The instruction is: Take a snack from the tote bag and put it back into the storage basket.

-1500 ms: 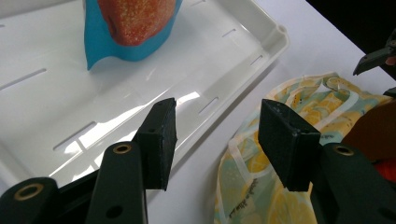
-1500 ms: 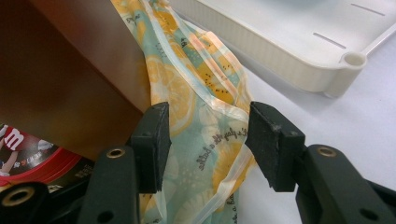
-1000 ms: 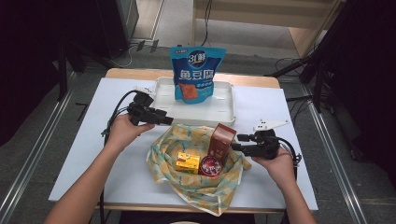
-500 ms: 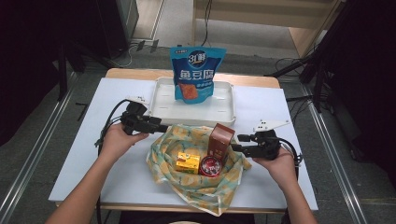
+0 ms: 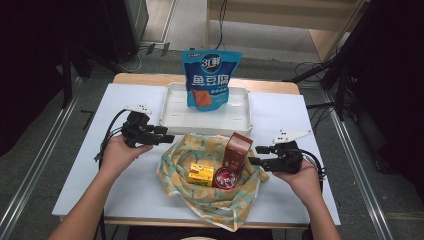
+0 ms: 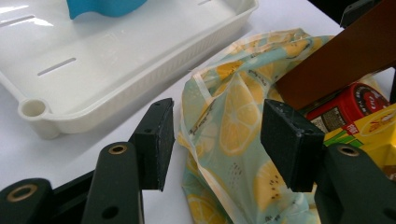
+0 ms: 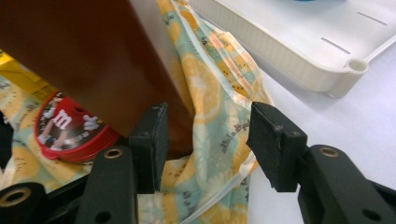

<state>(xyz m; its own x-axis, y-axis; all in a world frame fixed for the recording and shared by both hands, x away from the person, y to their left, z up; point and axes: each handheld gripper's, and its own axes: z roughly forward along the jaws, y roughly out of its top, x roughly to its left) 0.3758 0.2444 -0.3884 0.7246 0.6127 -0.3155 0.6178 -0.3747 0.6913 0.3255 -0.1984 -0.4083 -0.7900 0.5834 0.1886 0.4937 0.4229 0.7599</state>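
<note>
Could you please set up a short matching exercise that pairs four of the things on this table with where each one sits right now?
Things:
1. blue snack bag
2. brown box
3. yellow box
4. left gripper

Places:
A. lying on the lemon-print cloth, left of the red round tin
B. open at the cloth's left edge
C. standing in the white tray
D. standing on the cloth, just behind the red round tin

Pairs: 1-C, 2-D, 3-A, 4-B
</note>
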